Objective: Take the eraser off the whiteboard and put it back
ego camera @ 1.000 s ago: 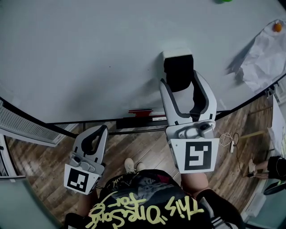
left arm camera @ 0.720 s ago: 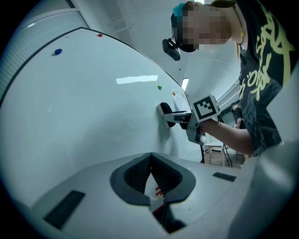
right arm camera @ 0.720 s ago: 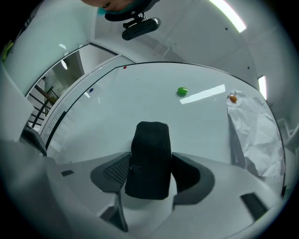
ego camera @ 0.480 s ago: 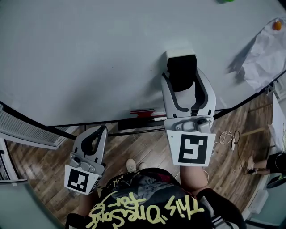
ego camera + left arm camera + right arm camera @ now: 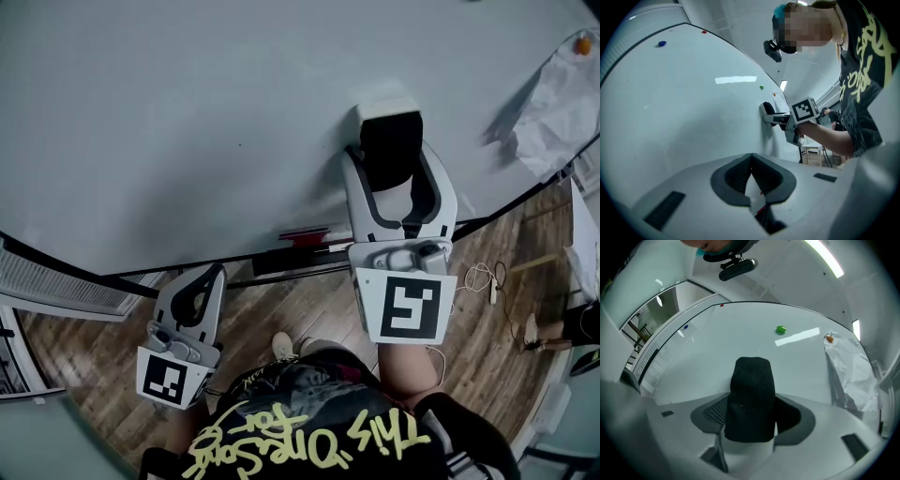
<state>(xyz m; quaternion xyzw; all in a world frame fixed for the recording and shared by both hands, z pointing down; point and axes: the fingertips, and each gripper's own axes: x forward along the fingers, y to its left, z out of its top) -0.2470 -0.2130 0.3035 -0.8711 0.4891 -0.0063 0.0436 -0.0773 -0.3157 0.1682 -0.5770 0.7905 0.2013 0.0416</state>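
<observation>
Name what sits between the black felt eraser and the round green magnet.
Nothing: right gripper view shows bare whiteboard between black felt eraser and round green magnet.

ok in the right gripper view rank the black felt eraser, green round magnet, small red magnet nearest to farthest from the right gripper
1. Black felt eraser: between the right gripper's jaws.
2. Green round magnet: up the whiteboard, slightly right.
3. Small red magnet: board's far edge, left.
</observation>
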